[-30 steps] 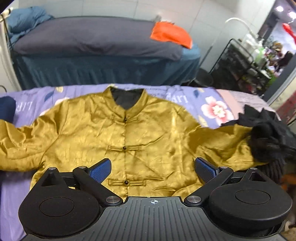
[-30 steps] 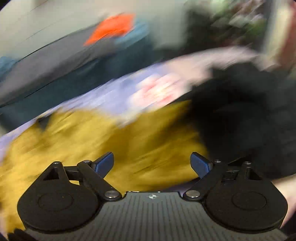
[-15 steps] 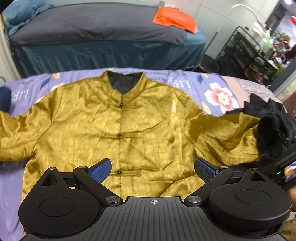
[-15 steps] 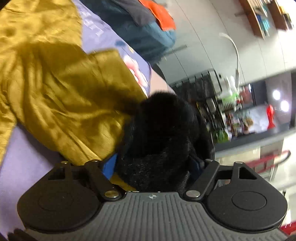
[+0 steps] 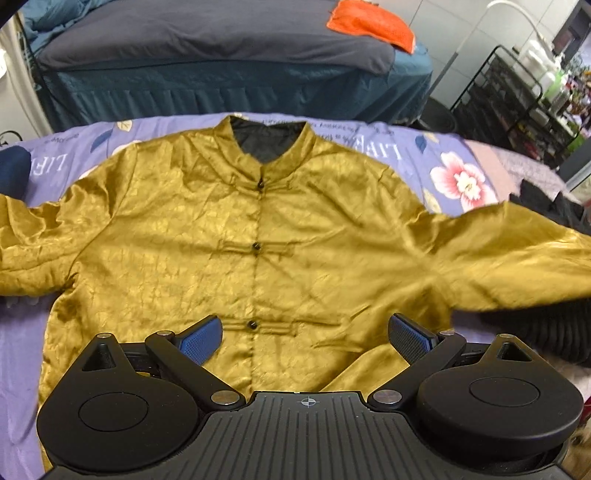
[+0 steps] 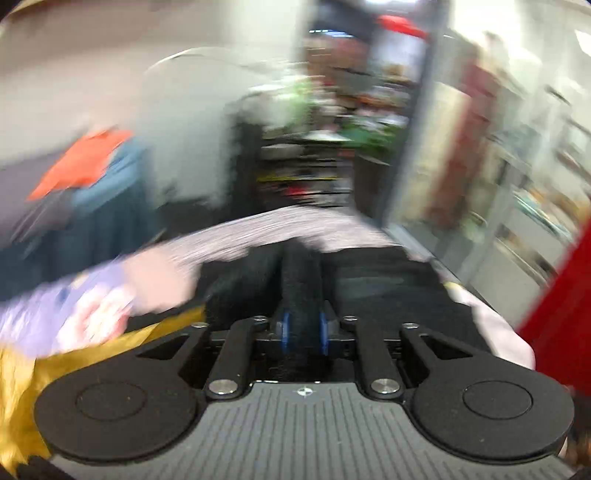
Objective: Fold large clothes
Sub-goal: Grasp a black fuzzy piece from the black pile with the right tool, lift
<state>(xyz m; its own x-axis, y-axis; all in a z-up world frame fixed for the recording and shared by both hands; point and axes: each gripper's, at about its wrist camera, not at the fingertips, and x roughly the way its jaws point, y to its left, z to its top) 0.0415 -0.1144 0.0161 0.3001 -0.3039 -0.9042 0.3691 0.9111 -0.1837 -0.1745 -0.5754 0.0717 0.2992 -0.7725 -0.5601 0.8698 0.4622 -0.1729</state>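
Note:
A gold satin jacket [image 5: 258,236] with knot buttons lies front up on the purple floral sheet [image 5: 454,177], both sleeves spread out. My left gripper [image 5: 306,332] hovers open over the jacket's lower front, with nothing between its blue pads. In the blurred right wrist view my right gripper [image 6: 302,325] is shut on a fold of a black fuzzy garment [image 6: 388,288], which stretches away from the jaws. A corner of the jacket [image 6: 92,354] shows at the lower left there. More black fabric [image 5: 546,332] lies under and beyond the jacket's right sleeve.
A second bed with a dark cover [image 5: 207,48] and an orange cloth [image 5: 369,22] stands behind the sheet. A black wire rack [image 5: 517,99] full of items is at the back right. A dark blue item [image 5: 13,170] sits at the sheet's left edge.
My right gripper closed on the black garment and swung right and up with it. The black heap no longer sits on the jacket's right sleeve. The left gripper sank a little toward the jacket.

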